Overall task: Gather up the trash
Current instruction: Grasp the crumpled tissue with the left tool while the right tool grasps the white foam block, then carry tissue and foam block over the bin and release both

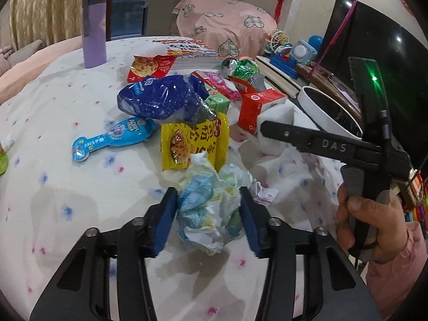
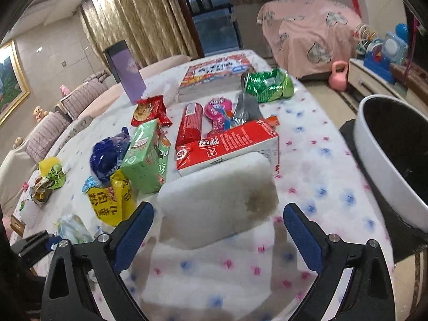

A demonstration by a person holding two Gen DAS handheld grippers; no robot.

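Tablecloth (image 2: 307, 144) w/ wrappers; red carton (image 2: 227, 144) right behind white sponge (image 2: 216, 200).

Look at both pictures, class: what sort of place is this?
Probably a home living room: gold curtains at a dark window, a sofa with cushions, and a pink heart-print cover over furniture beyond the littered table.

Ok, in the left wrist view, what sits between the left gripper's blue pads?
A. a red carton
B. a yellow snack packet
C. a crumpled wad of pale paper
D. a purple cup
C: the crumpled paper wad lies between the left gripper pads, with the yellow snack packet lying beyond it.
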